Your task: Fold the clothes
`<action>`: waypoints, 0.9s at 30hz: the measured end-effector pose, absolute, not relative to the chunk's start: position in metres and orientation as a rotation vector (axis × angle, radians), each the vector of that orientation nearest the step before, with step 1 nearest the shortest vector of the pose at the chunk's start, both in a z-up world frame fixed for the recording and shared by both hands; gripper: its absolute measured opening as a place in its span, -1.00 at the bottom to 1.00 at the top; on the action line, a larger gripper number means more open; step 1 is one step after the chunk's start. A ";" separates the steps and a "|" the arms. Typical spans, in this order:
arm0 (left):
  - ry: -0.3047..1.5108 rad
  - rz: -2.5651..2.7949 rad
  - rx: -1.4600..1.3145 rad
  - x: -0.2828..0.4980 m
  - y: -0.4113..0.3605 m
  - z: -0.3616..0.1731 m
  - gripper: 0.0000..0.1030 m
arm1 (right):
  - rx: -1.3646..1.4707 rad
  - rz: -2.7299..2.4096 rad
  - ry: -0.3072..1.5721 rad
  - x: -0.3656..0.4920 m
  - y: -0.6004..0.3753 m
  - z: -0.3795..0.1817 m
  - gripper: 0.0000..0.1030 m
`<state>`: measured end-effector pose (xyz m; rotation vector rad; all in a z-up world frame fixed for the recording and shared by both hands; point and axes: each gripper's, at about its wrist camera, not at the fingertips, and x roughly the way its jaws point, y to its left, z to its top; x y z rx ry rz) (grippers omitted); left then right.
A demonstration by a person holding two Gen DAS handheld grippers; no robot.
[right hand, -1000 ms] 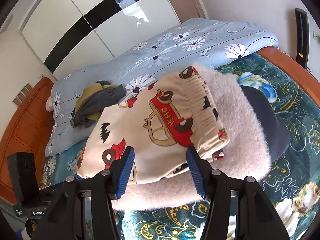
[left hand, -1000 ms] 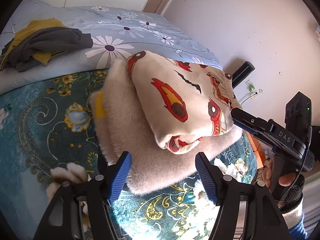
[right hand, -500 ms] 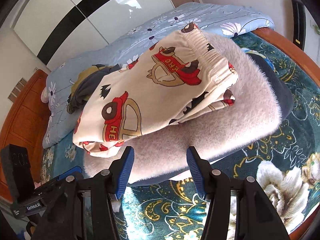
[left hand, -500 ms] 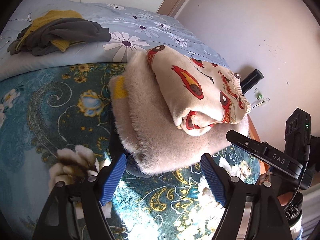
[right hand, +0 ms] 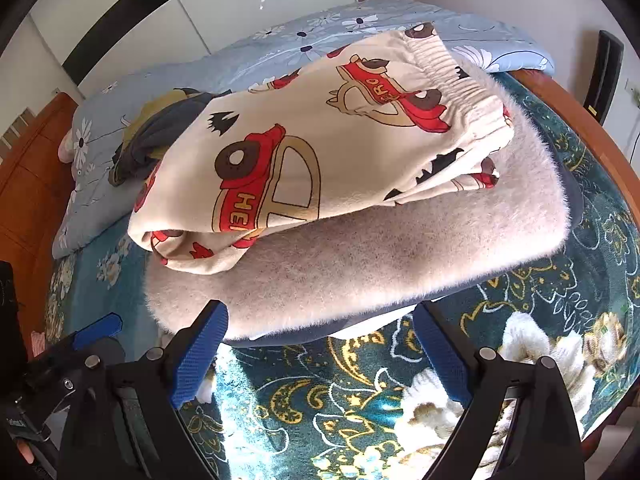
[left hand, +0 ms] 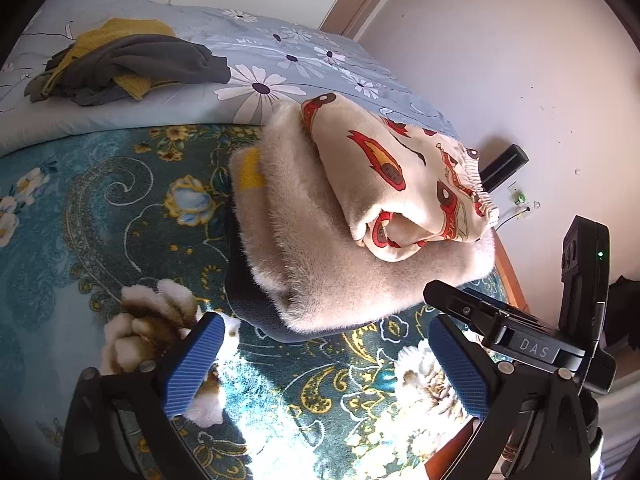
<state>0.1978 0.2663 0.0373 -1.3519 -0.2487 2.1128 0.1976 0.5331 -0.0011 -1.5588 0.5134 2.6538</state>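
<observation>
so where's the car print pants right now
The car print pants lie folded on top of the fluffy beige garment, mid-frame in both wrist views, on the teal floral blanket ahead of both grippers, with the daisy duvet behind.

Folded pants (right hand: 320, 128) on sweater (right hand: 360, 248) on blanket (right hand: 560, 300); loose clothes heap (left hand: 124, 60) behind on quilt (left hand: 304, 64).

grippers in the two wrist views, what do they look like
Both the left gripper and the right gripper are matte black frames with silver screws and ribbed blue pads on their fingers. Seen from the left view, the right one carries white "DAS" lettering and a small green light.
</observation>
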 end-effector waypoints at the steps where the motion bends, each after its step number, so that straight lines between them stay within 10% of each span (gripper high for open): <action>1: -0.248 2.120 -1.351 0.198 0.266 0.038 1.00 | -1.561 2.652 0.512 0.198 0.531 -0.001 0.88; 27: -0.104 2.225 -1.239 0.229 0.272 0.045 1.00 | -1.482 2.627 0.305 0.208 0.511 0.007 1.00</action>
